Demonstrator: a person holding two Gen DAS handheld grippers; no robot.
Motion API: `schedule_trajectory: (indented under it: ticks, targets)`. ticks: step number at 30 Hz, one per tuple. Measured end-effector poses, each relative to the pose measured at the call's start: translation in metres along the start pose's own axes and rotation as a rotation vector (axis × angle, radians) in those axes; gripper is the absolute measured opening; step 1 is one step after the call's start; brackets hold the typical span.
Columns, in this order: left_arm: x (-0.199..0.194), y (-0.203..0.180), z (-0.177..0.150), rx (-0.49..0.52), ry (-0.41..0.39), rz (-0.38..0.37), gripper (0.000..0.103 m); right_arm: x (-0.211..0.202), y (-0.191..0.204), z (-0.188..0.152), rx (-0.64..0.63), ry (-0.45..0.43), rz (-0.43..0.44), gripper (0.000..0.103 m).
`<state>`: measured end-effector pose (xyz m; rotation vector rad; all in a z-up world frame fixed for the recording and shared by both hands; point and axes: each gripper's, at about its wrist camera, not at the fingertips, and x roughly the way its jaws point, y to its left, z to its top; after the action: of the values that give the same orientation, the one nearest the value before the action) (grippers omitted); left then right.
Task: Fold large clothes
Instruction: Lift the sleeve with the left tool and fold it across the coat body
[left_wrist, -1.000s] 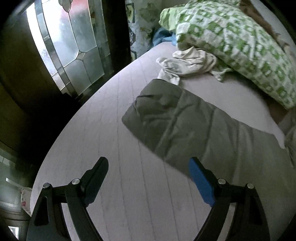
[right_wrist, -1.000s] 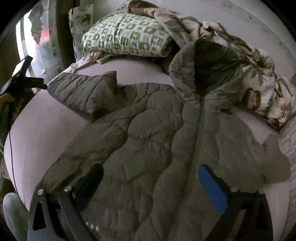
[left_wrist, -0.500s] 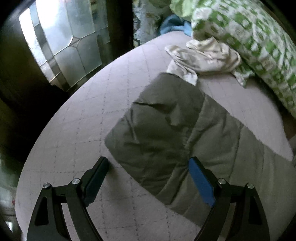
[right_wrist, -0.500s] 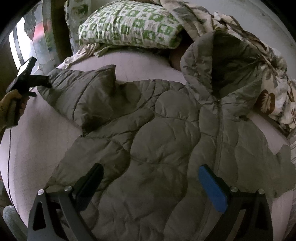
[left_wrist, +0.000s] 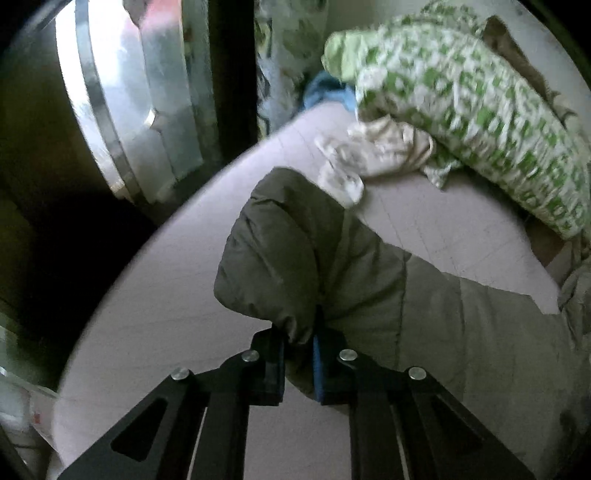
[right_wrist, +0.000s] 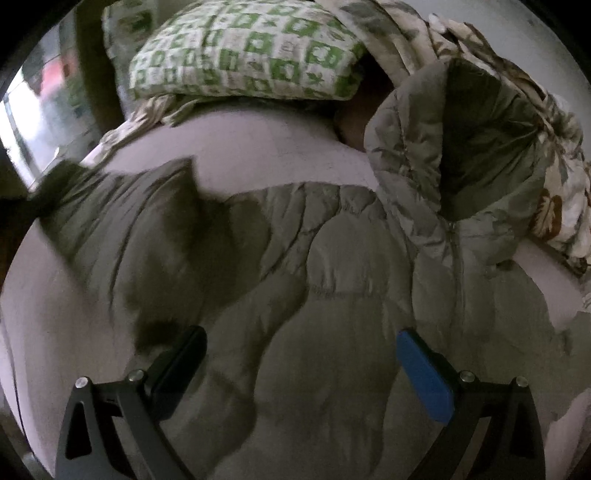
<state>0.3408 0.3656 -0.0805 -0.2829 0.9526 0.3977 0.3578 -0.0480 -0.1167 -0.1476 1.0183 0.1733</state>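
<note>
On the bed (right_wrist: 258, 147): olive quilted hooded jacket (right_wrist: 332, 295) spread front-up, zipped, hood toward pillow (right_wrist: 240, 51) | my left gripper (left_wrist: 298, 354) clamped on sleeve cuff (left_wrist: 273, 258) | my right gripper (right_wrist: 301, 373) spread wide above jacket body, gripping nothing.

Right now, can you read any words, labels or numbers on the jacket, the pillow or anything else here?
None can be read.
Jacket: a faint mark on the chest, too blurred to read.
Pillow: only green square patterns, no letters.
Bag at the bed's edge: a small red mark, too small to read.
</note>
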Motion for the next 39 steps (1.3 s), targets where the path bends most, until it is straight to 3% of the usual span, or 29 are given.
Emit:
schedule_trajectory:
  ticks: [5,7,9,12,20,33,39]
  targets:
    - [-0.034,0.009,0.002,-0.006,-0.034,-0.035,0.012,0.04,0.024,0.015,0.005,0.074,0.055,0.103]
    - [-0.044,-0.003,0.002,0.026,-0.054,-0.039,0.012,0.066,0.044,0.012,-0.087,0.124,-0.017,0.103]
    - [-0.057,-0.019,-0.001,0.081,-0.094,-0.023,0.012,0.064,0.043,0.013,-0.086,0.117,-0.021,0.103]
    - [-0.076,-0.044,-0.007,0.138,-0.119,-0.063,0.012,0.037,0.019,0.012,-0.004,0.089,0.05,0.103]
    - [-0.12,-0.147,-0.039,0.352,-0.159,-0.148,0.012,-0.03,-0.068,-0.04,0.041,0.03,0.004,0.103]
    - [-0.133,-0.347,-0.132,0.631,-0.1,-0.278,0.012,-0.093,-0.208,-0.127,0.235,0.006,-0.074,0.103]
    - [-0.134,-0.432,-0.182,0.674,-0.026,-0.413,0.012,-0.109,-0.254,-0.151,0.331,-0.01,-0.104,0.103]
